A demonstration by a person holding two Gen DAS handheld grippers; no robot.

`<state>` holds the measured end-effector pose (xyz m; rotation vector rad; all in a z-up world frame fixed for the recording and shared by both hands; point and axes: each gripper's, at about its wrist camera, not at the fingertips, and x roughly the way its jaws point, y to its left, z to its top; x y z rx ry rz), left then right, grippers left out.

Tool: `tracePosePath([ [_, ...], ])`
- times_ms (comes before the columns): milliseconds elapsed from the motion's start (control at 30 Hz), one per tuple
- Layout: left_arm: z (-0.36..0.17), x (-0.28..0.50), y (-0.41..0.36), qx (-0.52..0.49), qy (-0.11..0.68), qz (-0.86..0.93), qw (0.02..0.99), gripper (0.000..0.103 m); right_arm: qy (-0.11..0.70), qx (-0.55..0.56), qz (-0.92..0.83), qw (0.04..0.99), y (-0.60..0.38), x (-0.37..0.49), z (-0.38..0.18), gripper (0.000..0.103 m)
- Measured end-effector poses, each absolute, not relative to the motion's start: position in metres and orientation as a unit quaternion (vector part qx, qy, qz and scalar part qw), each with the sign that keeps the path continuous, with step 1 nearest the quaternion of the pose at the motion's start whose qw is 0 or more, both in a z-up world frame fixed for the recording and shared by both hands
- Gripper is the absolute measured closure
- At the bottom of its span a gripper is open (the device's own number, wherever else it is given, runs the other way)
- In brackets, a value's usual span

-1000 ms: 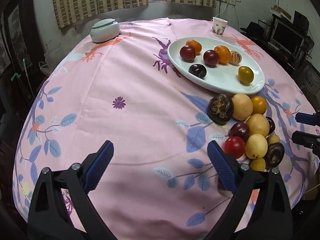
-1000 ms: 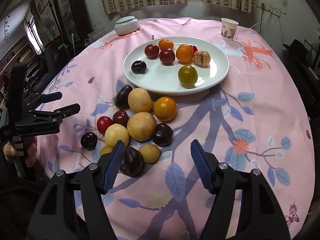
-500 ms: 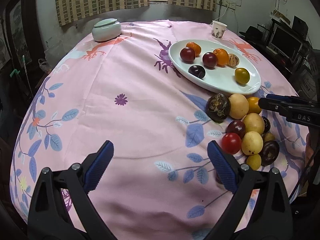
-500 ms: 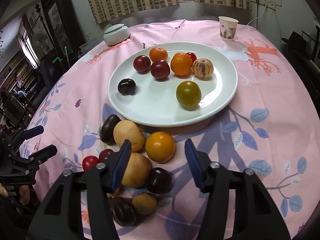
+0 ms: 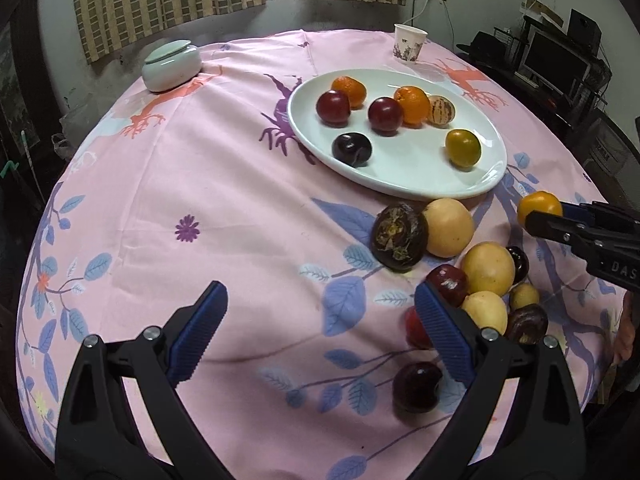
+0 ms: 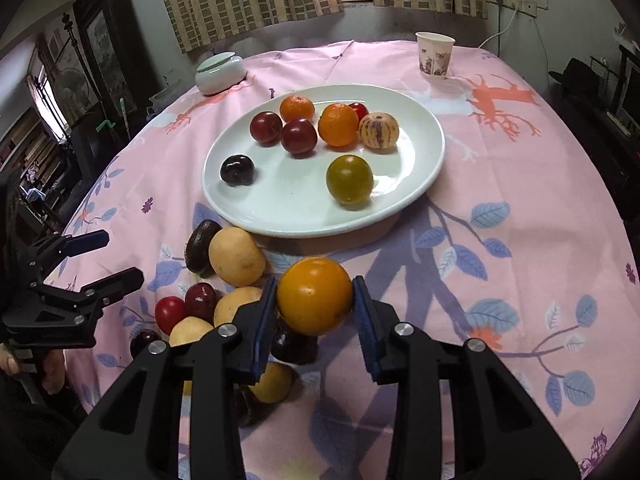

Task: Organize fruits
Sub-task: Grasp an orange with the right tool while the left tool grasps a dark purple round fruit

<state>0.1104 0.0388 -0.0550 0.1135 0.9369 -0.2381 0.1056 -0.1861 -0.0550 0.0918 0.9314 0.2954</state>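
My right gripper (image 6: 315, 300) is shut on an orange fruit (image 6: 315, 295), held just above the pink cloth in front of the white plate (image 6: 420, 184); the fruit also shows in the left wrist view (image 5: 539, 207). The plate (image 5: 408, 178) carries several fruits: red plums, oranges, a dark plum (image 6: 237, 169), a striped melon (image 6: 378, 130) and a green-yellow fruit (image 6: 349, 179). A pile of loose fruits (image 6: 236, 262) lies on the cloth left of the held fruit. My left gripper (image 5: 320, 326) is open and empty, left of that pile (image 5: 448, 228).
A paper cup (image 6: 434, 55) stands at the back of the table. A pale lidded jar (image 6: 219, 73) sits at the back left. A dark plum (image 5: 417, 386) lies alone near my left gripper's right finger. The table edge curves close on all sides.
My right gripper moved forward over the pile, closed on the orange fruit and lifted it. My left gripper shifted a little toward the pile and stayed open.
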Motion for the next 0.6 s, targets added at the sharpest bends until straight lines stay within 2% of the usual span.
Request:
tracePosePath([
  [467,-0.083,0.155,0.003,0.080,0.485,-0.118,0.863,0.007,0.453,0.086,0.147,0.875,-0.212,0.089,-0.060,0.066],
  [533,-0.087,0.161,0.005,0.060,0.494,-0.123,0.859,0.010,0.455,0.089,0.149,0.874,-0.211,0.091,-0.061,0.066],
  [600,-0.091,0.167,0.009,0.033,0.507,-0.139,0.850,0.020,0.456,0.089,0.151,0.873,-0.210,0.092,-0.061,0.066],
])
